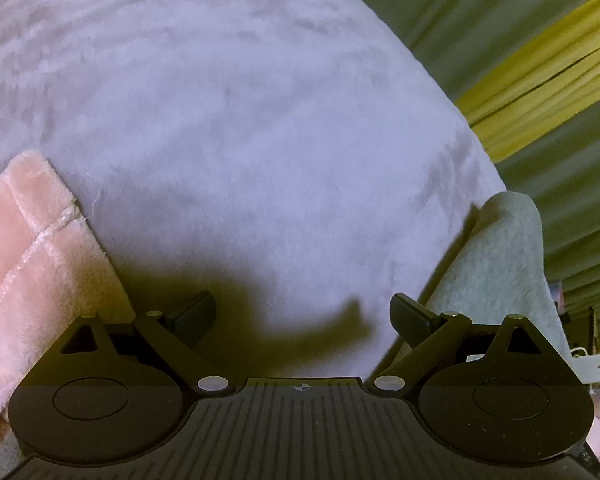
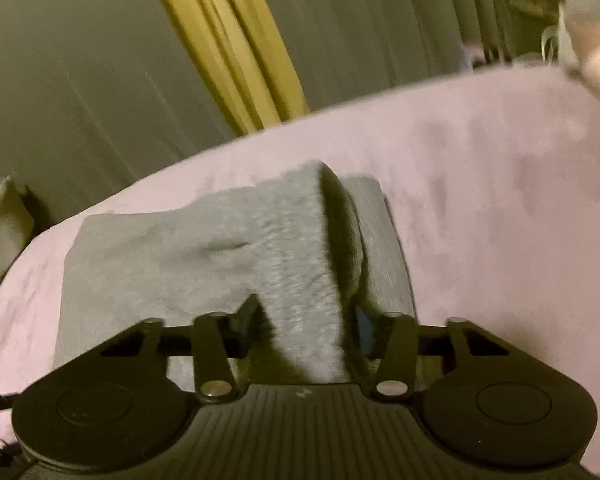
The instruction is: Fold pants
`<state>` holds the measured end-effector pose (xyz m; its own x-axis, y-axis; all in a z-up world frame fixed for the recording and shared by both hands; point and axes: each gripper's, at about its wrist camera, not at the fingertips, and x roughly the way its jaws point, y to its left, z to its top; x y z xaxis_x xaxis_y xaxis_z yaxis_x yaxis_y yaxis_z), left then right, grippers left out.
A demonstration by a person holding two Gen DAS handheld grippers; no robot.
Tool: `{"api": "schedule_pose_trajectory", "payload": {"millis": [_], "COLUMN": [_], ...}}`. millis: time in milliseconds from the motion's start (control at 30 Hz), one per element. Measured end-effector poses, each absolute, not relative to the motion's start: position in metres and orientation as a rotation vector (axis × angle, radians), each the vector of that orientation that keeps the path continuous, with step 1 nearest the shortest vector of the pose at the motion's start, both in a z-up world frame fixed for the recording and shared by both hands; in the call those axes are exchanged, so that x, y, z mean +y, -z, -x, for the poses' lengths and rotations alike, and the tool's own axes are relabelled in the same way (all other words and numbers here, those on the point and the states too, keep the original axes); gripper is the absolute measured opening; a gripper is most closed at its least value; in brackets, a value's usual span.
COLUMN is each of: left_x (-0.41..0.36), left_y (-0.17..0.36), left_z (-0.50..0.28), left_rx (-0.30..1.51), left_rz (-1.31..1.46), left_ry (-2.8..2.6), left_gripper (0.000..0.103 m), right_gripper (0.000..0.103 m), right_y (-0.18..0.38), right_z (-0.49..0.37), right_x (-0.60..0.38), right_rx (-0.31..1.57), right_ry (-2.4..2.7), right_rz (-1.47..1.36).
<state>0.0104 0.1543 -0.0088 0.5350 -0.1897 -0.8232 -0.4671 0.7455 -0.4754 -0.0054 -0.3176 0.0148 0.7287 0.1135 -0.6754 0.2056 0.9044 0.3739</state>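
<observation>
1. While the left gripper (image 1: 302, 316) hangs over the fuzzy lavender blanket (image 1: 228, 128), its jaws stand wide apart with nothing between them, just bare blanket and the gripper's own shadow.
2. Left wrist view: a pink plush cloth (image 1: 32, 264) with a stitched seam lies on the blanket at the near left, and an edge of the grey pants (image 1: 496, 264) shows at the near right, just beside the right-hand finger (image 1: 410, 318).
3. Right wrist view is a bit blurry, but the right gripper (image 2: 304, 320) has a raised fold of the grey pants sitting between its two fingers. The jaws are fairly narrow, and the fabric fills the gap, so it looks like a pinch on that fold.
4. Rest of the pants spreads flat on the blanket to the left and far side of that gripper. A ribbed band (image 2: 380, 240), cuff or waistband I can't tell, lies just right of the lifted fold.
5. Beyond the far edge of the blanket hang olive-green curtains (image 2: 80, 80) with a yellow one (image 2: 228, 52) between them.
6. Top right corner of the right wrist view has some blurred pale stuff, too smeared to make out.
</observation>
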Motion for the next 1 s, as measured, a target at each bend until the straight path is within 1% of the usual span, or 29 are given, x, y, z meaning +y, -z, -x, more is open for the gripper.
{"api": "schedule_pose_trajectory", "payload": {"millis": [167,333,1000], "left_x": [0.155,0.155,0.149], "left_y": [0.009,0.009,0.008], "left_z": [-0.009,-0.009,-0.015], "left_rx": [1.015,1.019,1.053], "left_rz": [0.749,0.751,0.697], "left_ry": [-0.178,-0.175,-0.177], "left_gripper": [0.098,0.098,0.098], "right_gripper": [0.032,0.032,0.032], "right_y": [-0.042,-0.058,-0.058], "right_z": [0.019,0.023,0.029], "right_x": [-0.31,-0.306,-0.301], "right_rx": [0.679,0.68,0.683], "right_ry": [0.032,0.029,0.043], "right_rz": [-0.491,-0.471,-0.449]}}
